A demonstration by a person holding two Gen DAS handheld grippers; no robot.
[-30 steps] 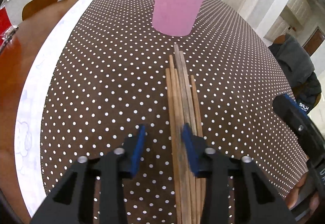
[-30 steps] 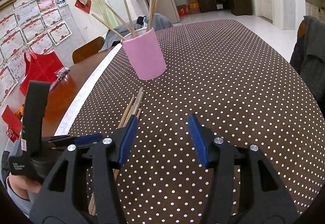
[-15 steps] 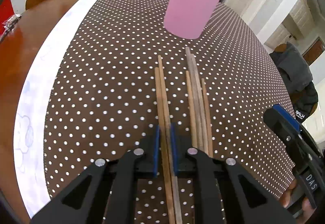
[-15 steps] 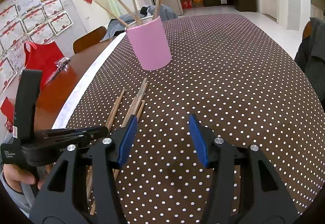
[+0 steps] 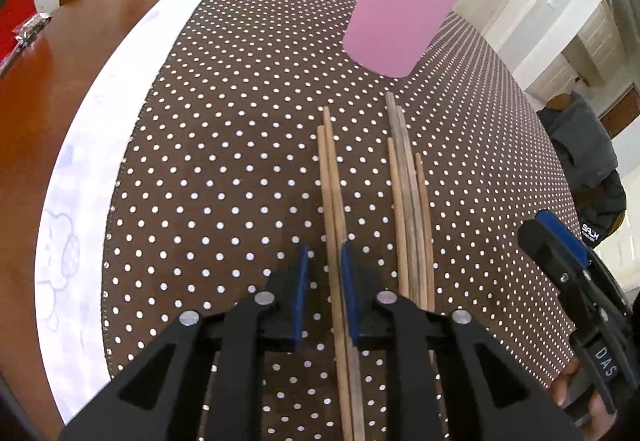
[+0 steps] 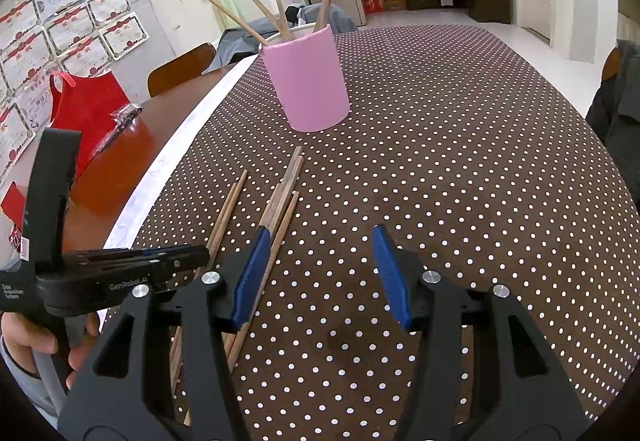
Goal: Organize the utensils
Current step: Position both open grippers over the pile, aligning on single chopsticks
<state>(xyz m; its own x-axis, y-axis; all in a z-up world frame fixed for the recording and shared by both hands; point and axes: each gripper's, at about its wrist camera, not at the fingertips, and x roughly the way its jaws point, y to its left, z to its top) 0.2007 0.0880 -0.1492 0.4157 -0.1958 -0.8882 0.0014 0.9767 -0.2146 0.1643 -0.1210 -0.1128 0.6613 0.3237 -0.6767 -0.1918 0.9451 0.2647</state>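
The two thin wooden chopsticks (image 5: pixel 334 201) lie between the left gripper (image 5: pixel 323 297) fingers, blue pads narrowed around them but with a gap on one side, so not quite pinching. They're light, stiff and smooth, so they'll roll or scissor; grip near the middle, both together. Half a second ago the pads sat tighter on them. The other wooden chopsticks (image 5: pixel 412 209) lie just right of the fingers, the pink cylindrical holder (image 5: pixel 396 29) well ahead. The right gripper (image 6: pixel 320 273) hovers with fingers spread wide over the dotted brown surface (image 6: pixel 460 161).
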